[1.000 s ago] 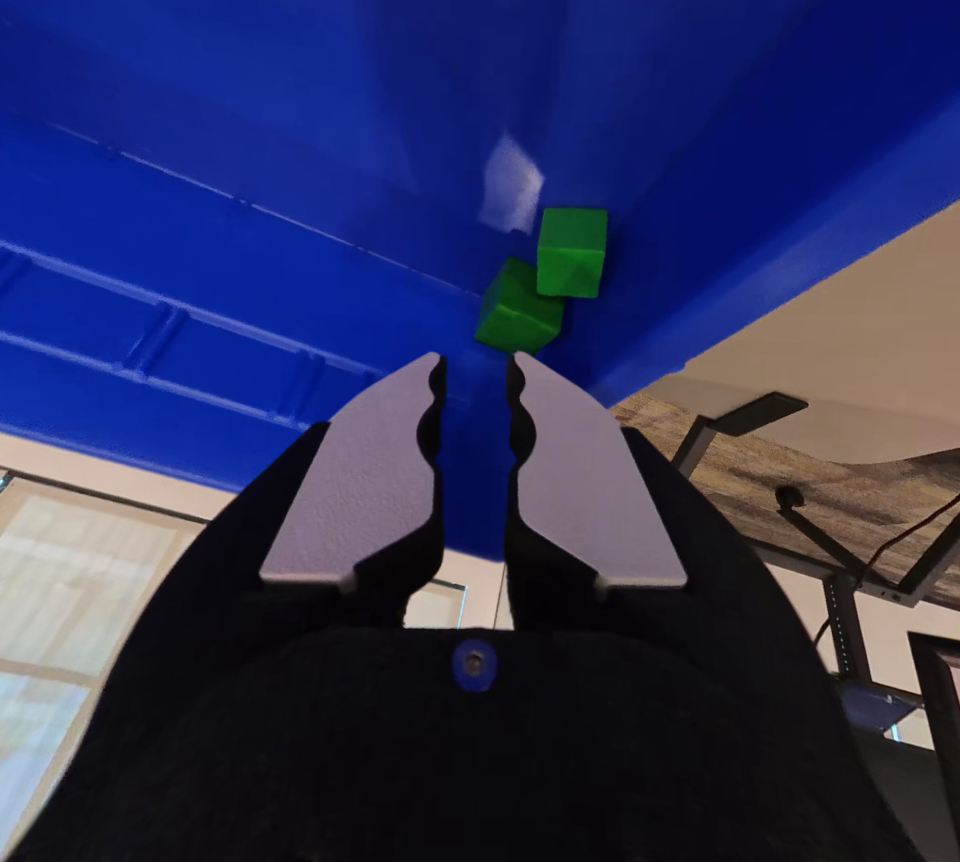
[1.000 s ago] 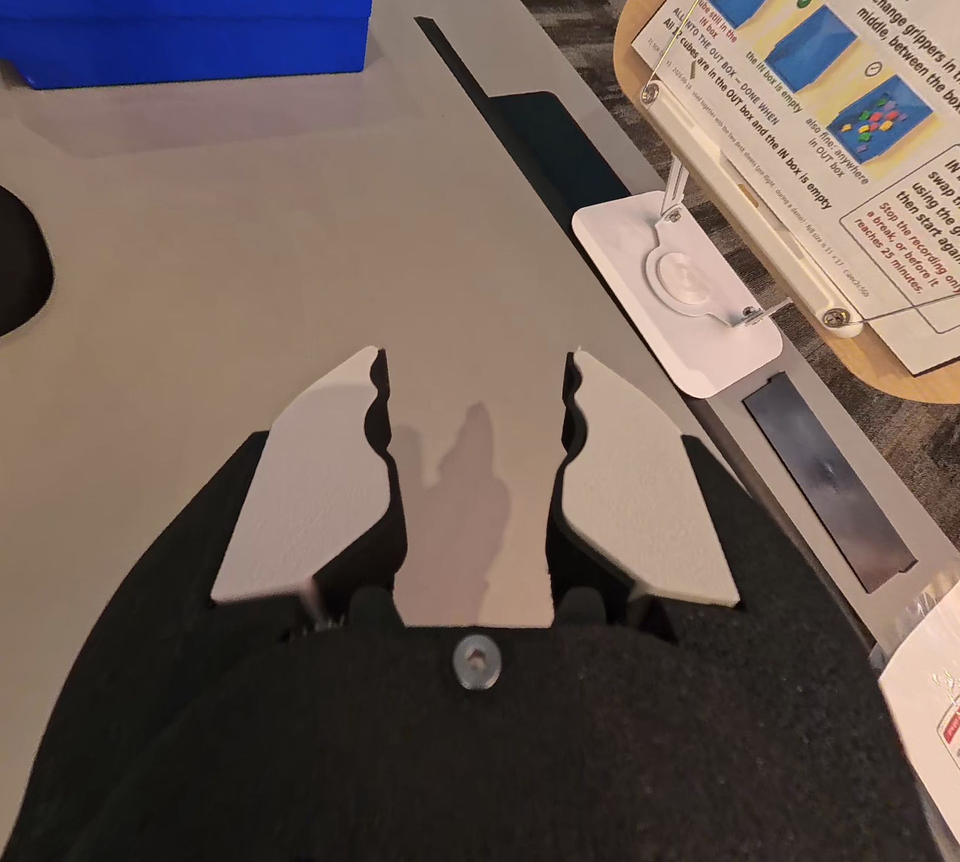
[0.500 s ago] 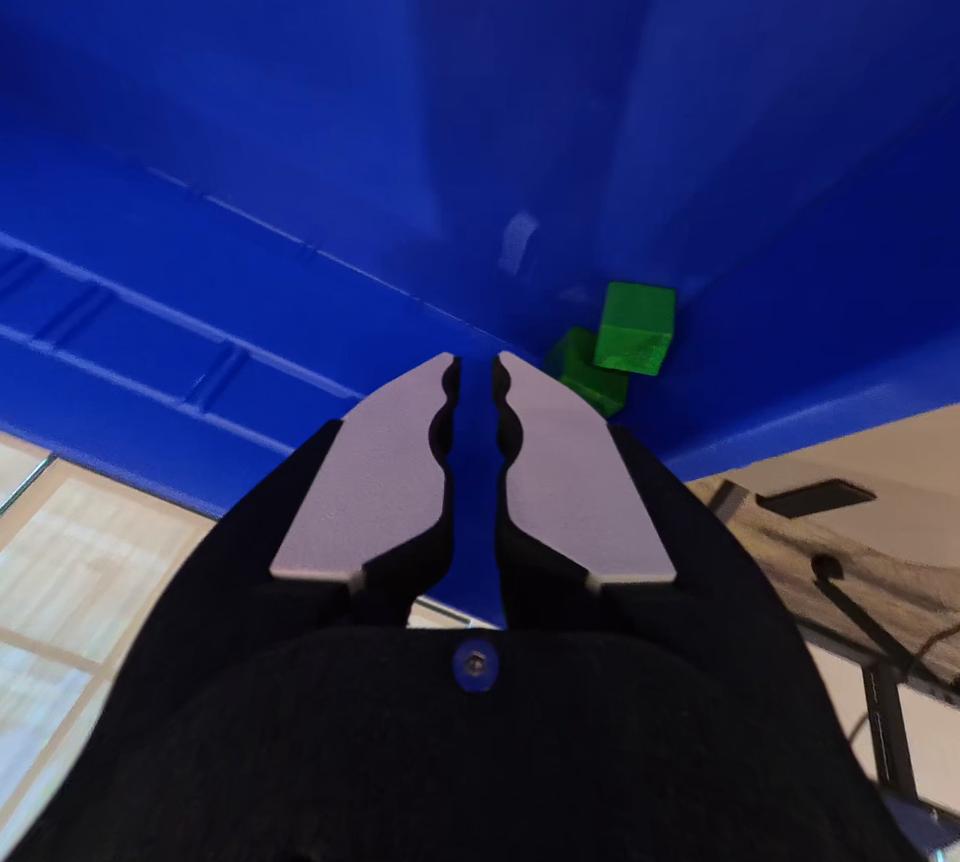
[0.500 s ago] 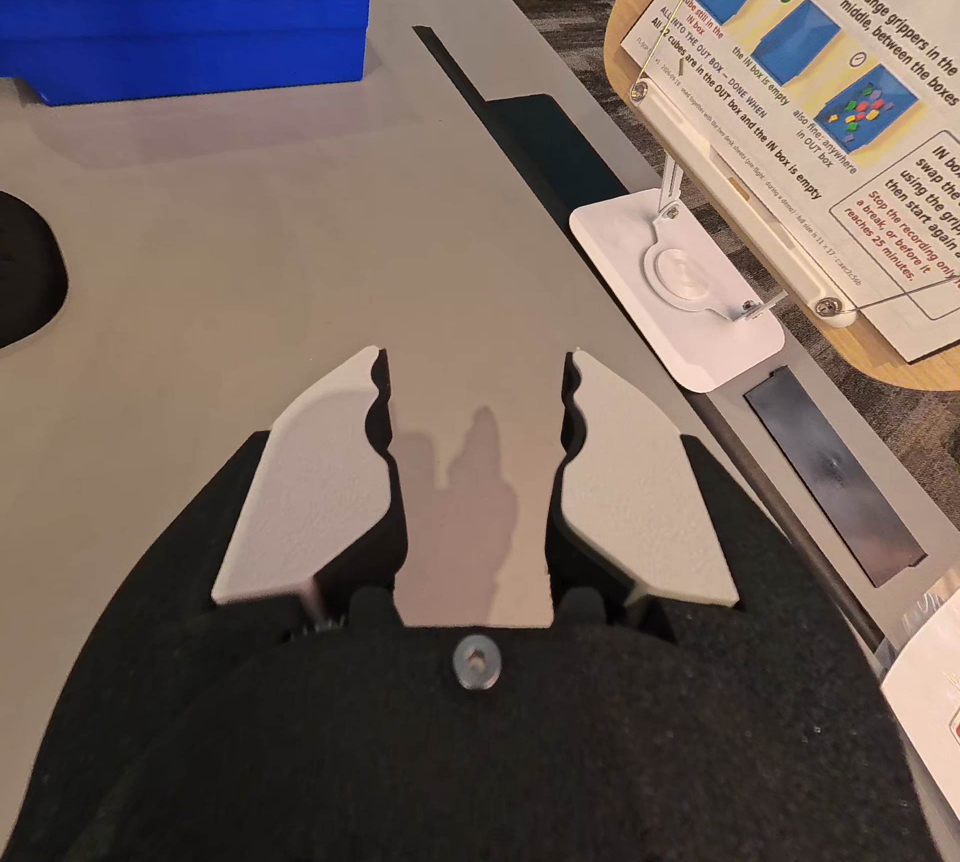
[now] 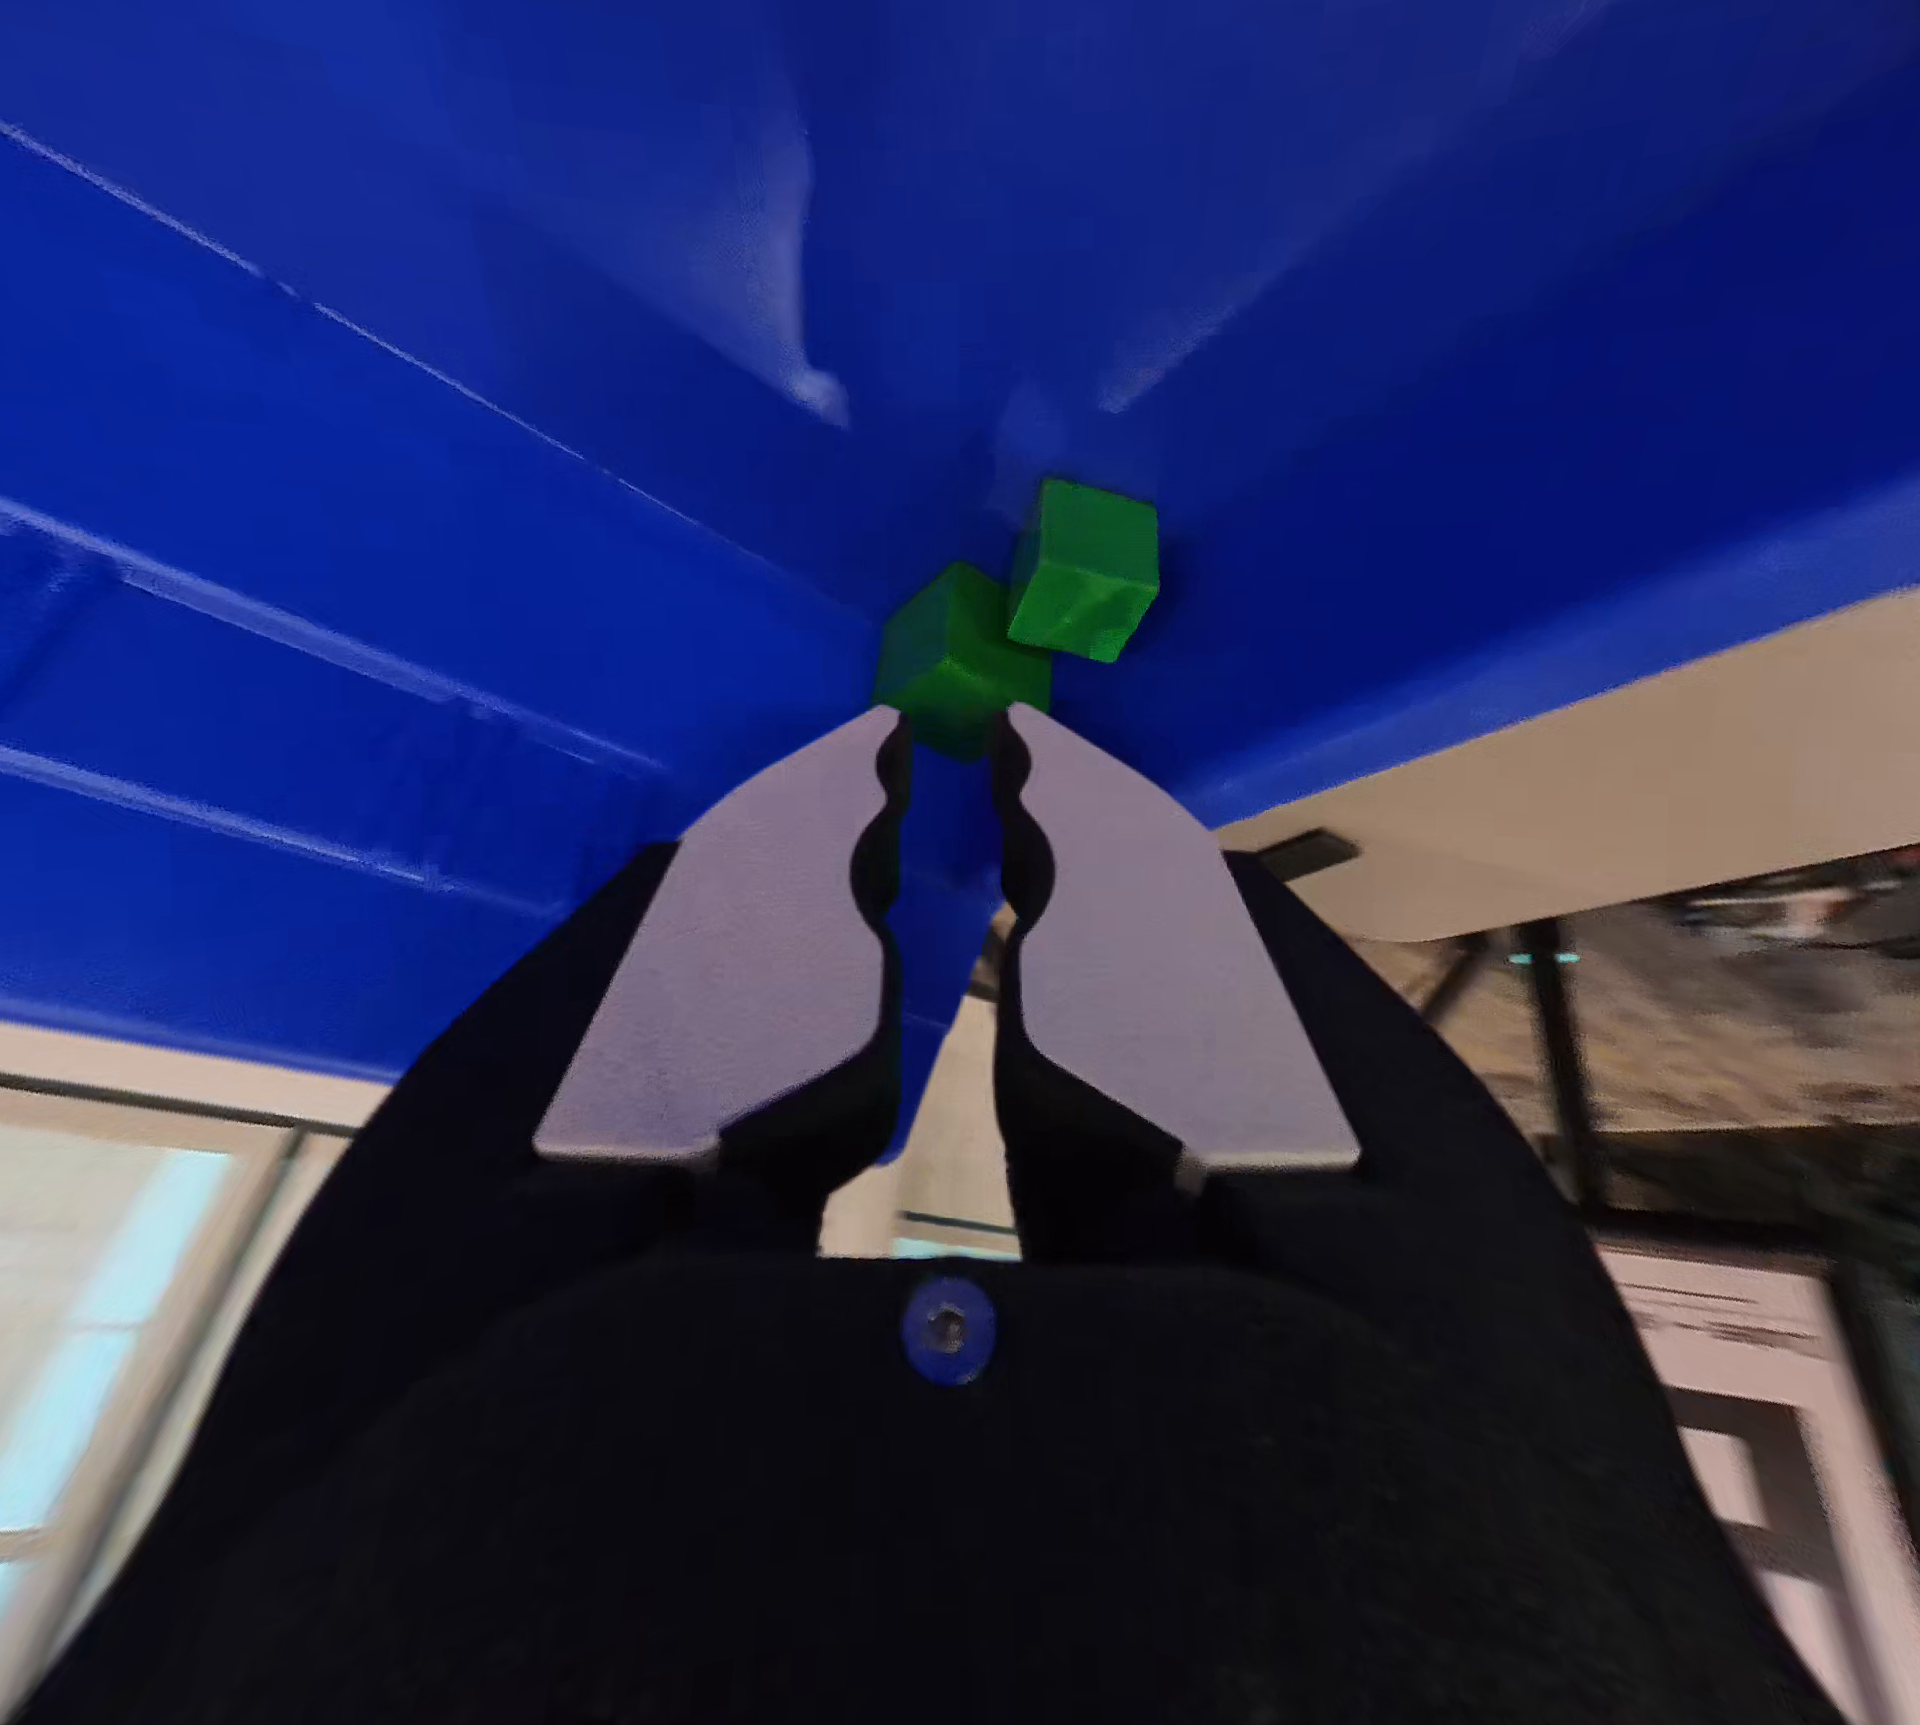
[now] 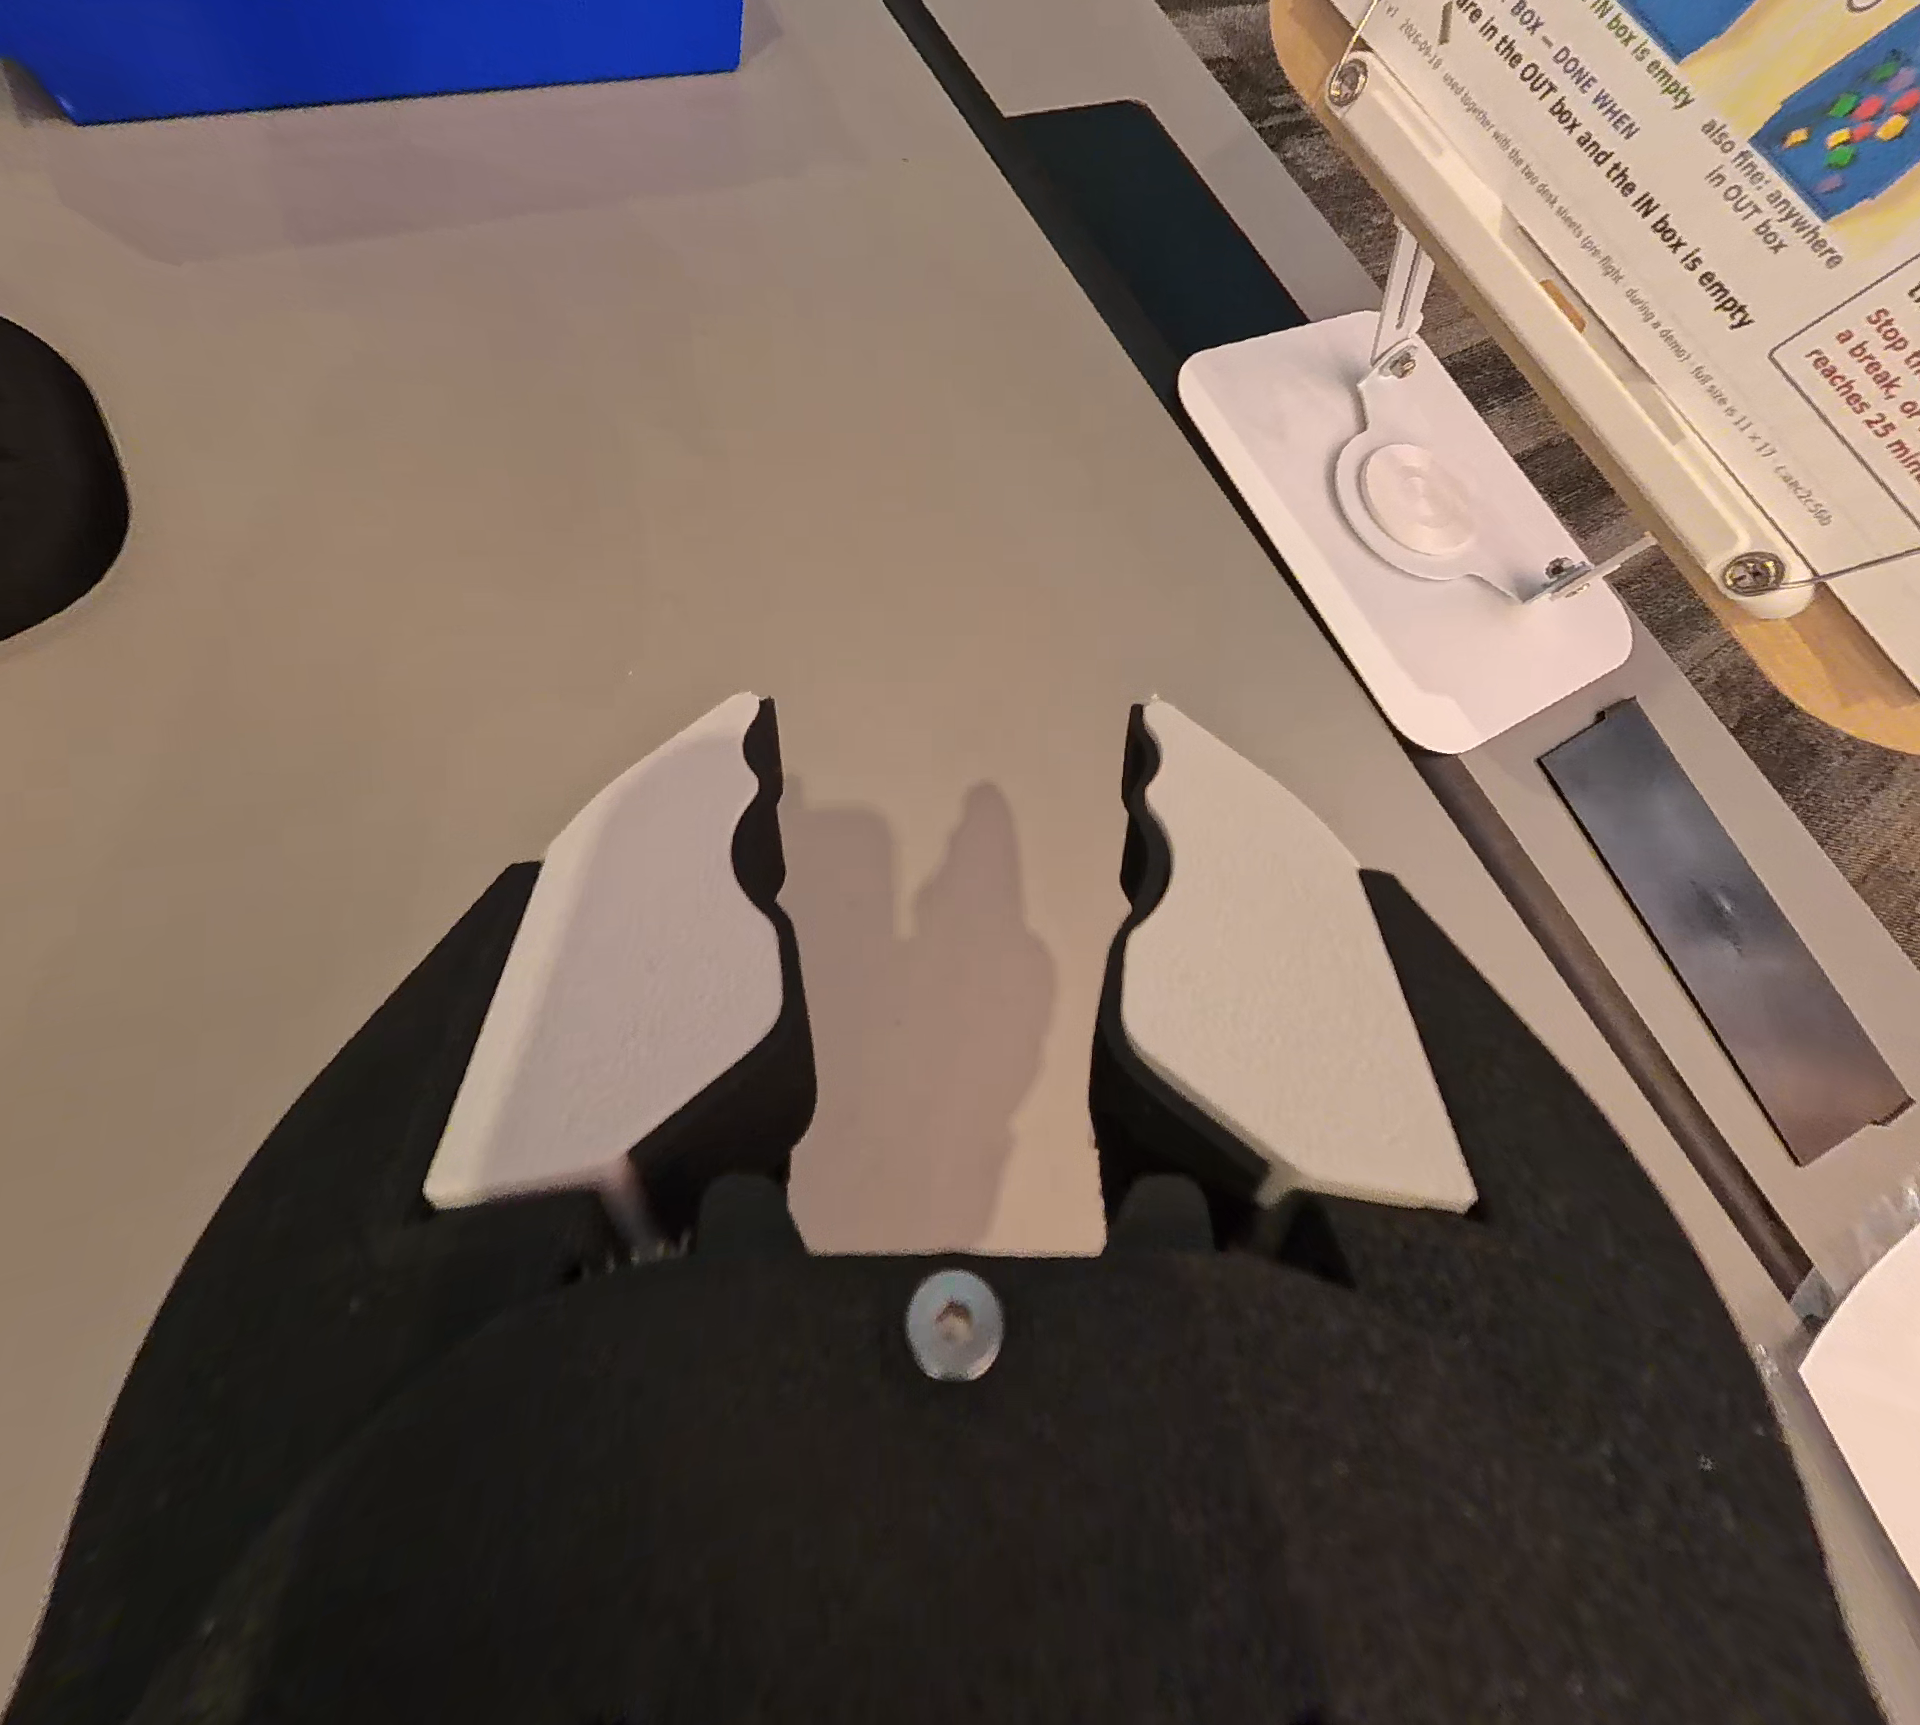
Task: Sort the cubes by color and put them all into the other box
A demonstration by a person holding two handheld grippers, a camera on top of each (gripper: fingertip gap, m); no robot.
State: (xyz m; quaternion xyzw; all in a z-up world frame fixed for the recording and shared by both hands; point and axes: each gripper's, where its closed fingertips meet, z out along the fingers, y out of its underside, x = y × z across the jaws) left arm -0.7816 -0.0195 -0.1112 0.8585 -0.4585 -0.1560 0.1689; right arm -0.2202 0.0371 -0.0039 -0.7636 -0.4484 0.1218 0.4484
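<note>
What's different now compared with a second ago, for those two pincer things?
The left gripper has moved in toward the two green cubes in the blue box; its fingers, narrowly apart, now flank the nearer cube's bottom corner, not clearly gripping it. The right gripper stays wide open over the table, barely shifted.
</note>
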